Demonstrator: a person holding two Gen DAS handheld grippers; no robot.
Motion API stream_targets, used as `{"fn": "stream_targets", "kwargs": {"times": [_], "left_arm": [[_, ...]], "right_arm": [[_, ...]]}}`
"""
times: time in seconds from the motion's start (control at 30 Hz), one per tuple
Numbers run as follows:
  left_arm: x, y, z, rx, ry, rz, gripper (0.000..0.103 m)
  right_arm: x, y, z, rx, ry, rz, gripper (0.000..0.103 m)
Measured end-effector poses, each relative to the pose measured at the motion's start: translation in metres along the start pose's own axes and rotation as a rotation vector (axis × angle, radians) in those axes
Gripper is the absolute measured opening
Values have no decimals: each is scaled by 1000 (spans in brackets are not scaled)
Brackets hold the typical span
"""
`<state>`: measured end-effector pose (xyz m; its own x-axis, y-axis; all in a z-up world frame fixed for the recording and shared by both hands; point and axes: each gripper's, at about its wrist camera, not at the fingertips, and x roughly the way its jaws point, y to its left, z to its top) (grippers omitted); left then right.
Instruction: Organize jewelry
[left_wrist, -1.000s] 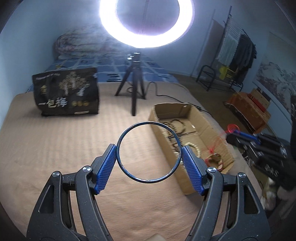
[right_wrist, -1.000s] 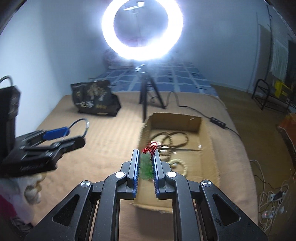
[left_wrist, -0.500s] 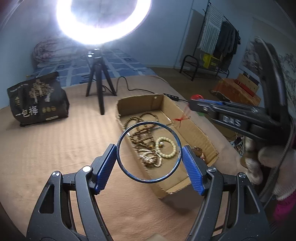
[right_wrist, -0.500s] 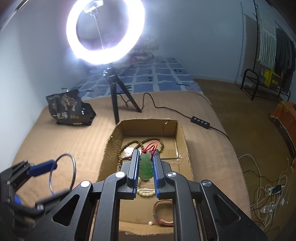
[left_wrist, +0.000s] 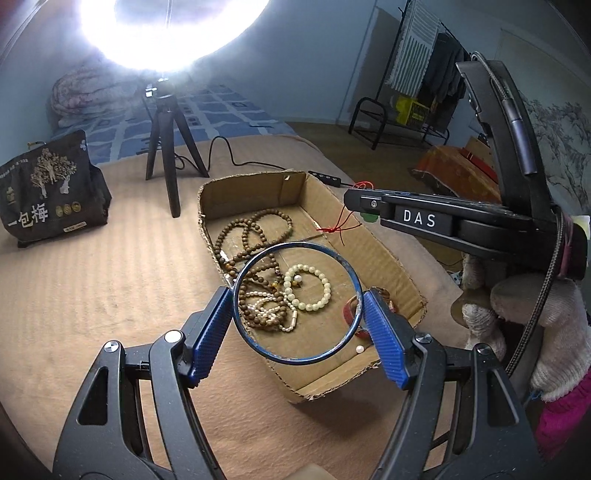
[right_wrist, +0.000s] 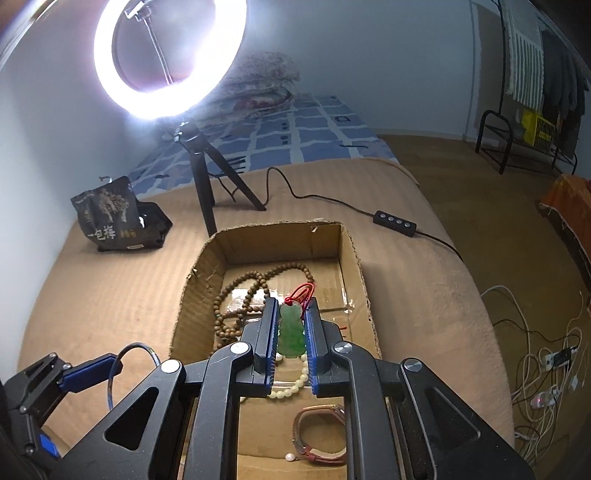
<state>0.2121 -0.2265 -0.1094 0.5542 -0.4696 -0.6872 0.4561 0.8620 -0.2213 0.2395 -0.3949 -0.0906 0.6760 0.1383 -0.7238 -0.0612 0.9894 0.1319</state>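
Compared with a second ago, both tools now stand over the cardboard box (left_wrist: 391, 258) rather than short of it; the box fills more of each view and the ring light (right_wrist: 168, 55) has slid toward the upper left.

Left to right in the left wrist view: a black bag (left_wrist: 51, 192) on the tan bed cover (left_wrist: 92, 295) bears pale Chinese characters, of which "一包梅" can be read. The left tool (left_wrist: 298, 326) holds a thin dark blue bangle (left_wrist: 266, 347) across its width, its blue pads (left_wrist: 207, 336) set wide and pressing on the ring's two sides. Through the bangle show brown bead strands (left_wrist: 251, 236) and a pale bead bracelet (left_wrist: 314, 291) lying in the box. Further right, the right tool (left_wrist: 364, 208) carries the lettering "DAS" and is gripped by a gloved hand (left_wrist: 546, 332) with a pink cuff.

In the right wrist view the right tool (right_wrist: 291, 332) points steeply down, jaws narrow, clamped on a green pendant (right_wrist: 291, 334) with a red cord (right_wrist: 303, 293), above the box floor. A reddish bracelet (right_wrist: 317, 432) lies at the box's near end.
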Motion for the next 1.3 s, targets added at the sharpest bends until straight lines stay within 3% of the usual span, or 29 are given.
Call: {"fn": "stream_targets", "kwargs": {"times": [0.4, 0.47, 0.53, 0.67, 0.77, 1.3], "left_arm": [[10, -4, -2, 4, 20, -28, 74], [12, -2, -2, -7, 32, -30, 75], [14, -1, -1, -7, 43, -30, 75], [18, 0, -2, -7, 71, -29, 76], [20, 0, -3, -10, 79, -30, 76], [-6, -7, -3, 25, 34, -7, 76]], "right_arm": [[0, 0, -1, -9, 4, 3, 12], [1, -1, -1, -6, 5, -2, 20], [1, -2, -1, 0, 2, 2, 48], [1, -3, -1, 3, -2, -6, 51], [0, -3, -1, 2, -4, -23, 61], [-20, -2, -3, -6, -34, -40, 62]]}}
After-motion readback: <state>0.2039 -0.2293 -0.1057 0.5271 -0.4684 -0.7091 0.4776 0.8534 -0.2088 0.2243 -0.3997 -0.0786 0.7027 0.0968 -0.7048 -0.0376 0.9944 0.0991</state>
